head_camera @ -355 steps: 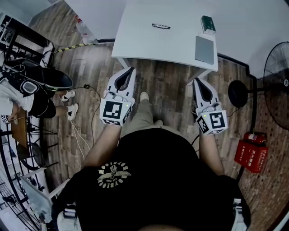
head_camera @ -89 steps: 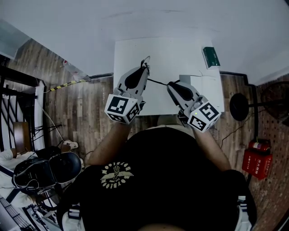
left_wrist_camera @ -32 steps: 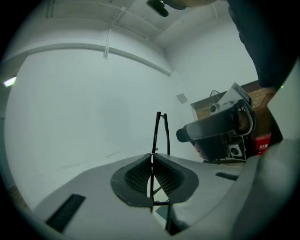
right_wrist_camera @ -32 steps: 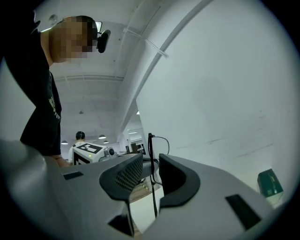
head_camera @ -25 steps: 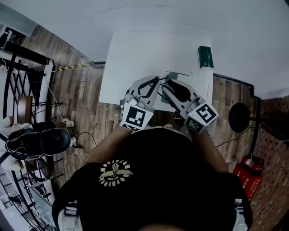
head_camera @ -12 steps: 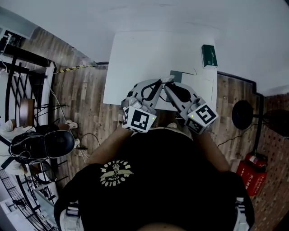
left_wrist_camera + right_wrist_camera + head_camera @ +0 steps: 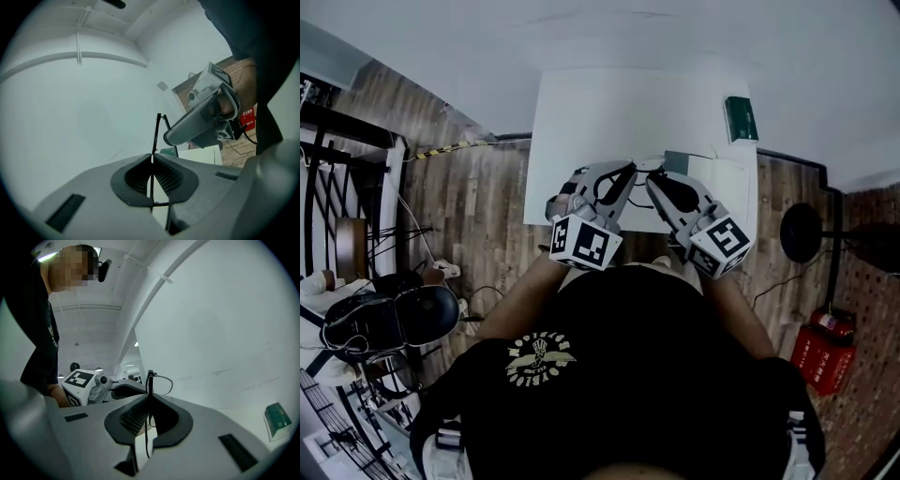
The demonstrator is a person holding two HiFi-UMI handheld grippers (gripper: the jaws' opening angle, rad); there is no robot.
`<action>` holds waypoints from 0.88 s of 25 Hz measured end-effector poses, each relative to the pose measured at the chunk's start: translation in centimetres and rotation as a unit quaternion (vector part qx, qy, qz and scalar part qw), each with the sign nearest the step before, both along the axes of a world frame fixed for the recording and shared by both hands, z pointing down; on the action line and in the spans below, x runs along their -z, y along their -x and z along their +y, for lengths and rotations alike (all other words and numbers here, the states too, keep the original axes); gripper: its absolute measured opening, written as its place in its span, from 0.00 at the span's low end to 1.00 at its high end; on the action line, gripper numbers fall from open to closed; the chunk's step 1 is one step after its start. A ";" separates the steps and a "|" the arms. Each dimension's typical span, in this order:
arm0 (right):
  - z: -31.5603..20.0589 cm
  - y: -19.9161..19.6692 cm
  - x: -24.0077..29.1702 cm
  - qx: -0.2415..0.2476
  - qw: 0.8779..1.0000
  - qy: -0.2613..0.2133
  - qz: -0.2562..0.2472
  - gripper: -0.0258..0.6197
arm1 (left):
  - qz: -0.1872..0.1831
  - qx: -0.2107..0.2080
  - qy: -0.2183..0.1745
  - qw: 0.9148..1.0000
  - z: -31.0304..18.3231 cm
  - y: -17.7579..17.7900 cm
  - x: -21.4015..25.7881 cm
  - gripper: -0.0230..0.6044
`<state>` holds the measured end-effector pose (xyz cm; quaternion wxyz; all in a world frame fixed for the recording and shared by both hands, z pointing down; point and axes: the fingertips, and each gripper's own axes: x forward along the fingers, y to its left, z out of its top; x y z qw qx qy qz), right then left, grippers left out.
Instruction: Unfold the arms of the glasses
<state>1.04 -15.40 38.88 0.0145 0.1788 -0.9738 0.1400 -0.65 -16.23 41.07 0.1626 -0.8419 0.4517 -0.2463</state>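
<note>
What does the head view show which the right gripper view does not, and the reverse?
Only the head view: the wood floor and a red box. Only the right gripper view: the jaws of the right gripper, which have just been closing, pinched on an arm of the glasses. Both: the left gripper, the green box and the white table.

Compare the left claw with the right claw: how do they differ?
Past the left claw only thin black bars of the glasses show; past the right claw, a lens rim. In the head view the left claw angles up-right, the right claw up-left. The right claw has just been closing on them. Both are shut on the glasses.
</note>
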 end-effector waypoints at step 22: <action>0.7 3.1 -1.0 -0.030 0.998 0.016 0.051 0.06 | -0.051 -0.069 -0.009 0.996 -0.2 5.3 -0.4 0.07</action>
